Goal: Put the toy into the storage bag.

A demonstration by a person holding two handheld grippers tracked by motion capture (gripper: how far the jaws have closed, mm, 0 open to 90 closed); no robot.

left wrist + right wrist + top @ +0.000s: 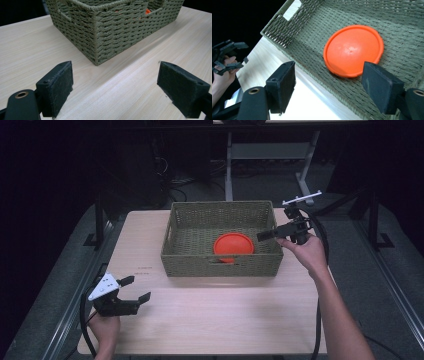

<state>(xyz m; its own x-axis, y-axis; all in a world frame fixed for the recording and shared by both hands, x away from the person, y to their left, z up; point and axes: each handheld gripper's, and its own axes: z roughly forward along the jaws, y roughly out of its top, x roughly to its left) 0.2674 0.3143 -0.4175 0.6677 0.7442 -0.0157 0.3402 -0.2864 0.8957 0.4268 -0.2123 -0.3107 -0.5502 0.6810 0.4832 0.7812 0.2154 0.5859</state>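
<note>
Left gripper [135,289]: sitting over the table [215,320], jaws spread, holding nothing
Right gripper [265,236]: hanging at the basket [220,265] edge, jaws apart, empty
Orange disc [233,245]: lying flat inside basket

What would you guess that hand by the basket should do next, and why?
Probably draw the right gripper back, away from the basket. Its jaws stand open with nothing between them, and the orange disc already lies flat on the basket floor, so the drop looks done. The left gripper rests open over the table.
</note>
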